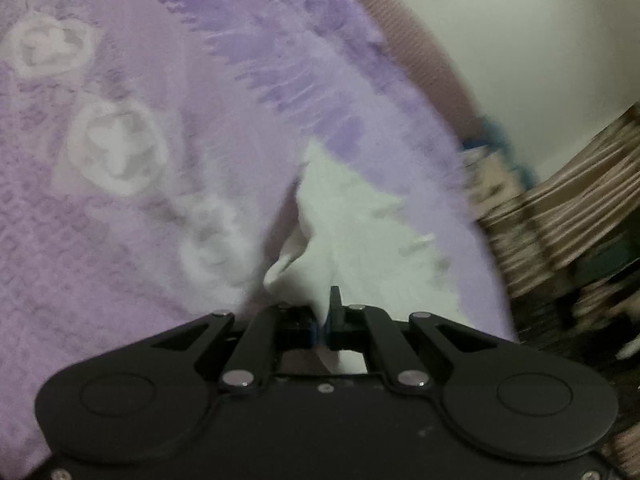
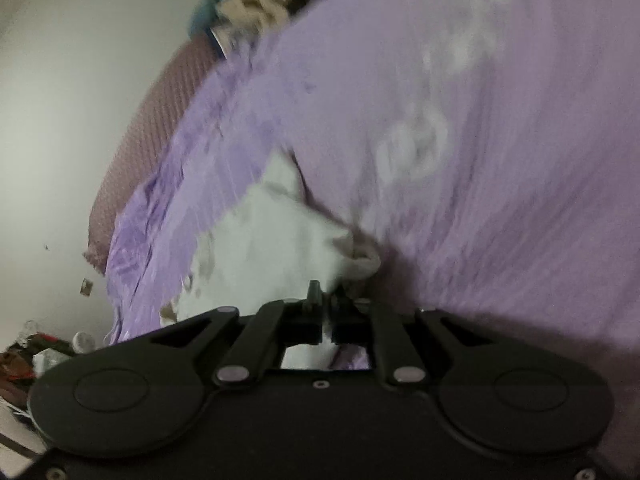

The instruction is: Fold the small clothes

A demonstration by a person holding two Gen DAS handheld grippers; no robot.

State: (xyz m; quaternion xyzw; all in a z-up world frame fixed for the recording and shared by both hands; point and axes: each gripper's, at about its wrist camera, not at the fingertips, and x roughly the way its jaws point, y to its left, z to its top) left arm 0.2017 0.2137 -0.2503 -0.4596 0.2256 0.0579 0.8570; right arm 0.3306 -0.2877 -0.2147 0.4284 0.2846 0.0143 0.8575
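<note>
Left tongs [image 1: 323,320] pinched tight on the white garment [image 1: 360,216], right tongs [image 2: 326,312] clamped on it too; it bunches just ahead, lilac bedspread [image 1: 120,240] underneath, fringed purple blanket [image 2: 168,208] alongside.

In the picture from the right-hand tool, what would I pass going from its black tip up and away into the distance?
right gripper, shut on the white garment → fringed purple blanket → mauve ribbed bed edge → pale wall.
</note>
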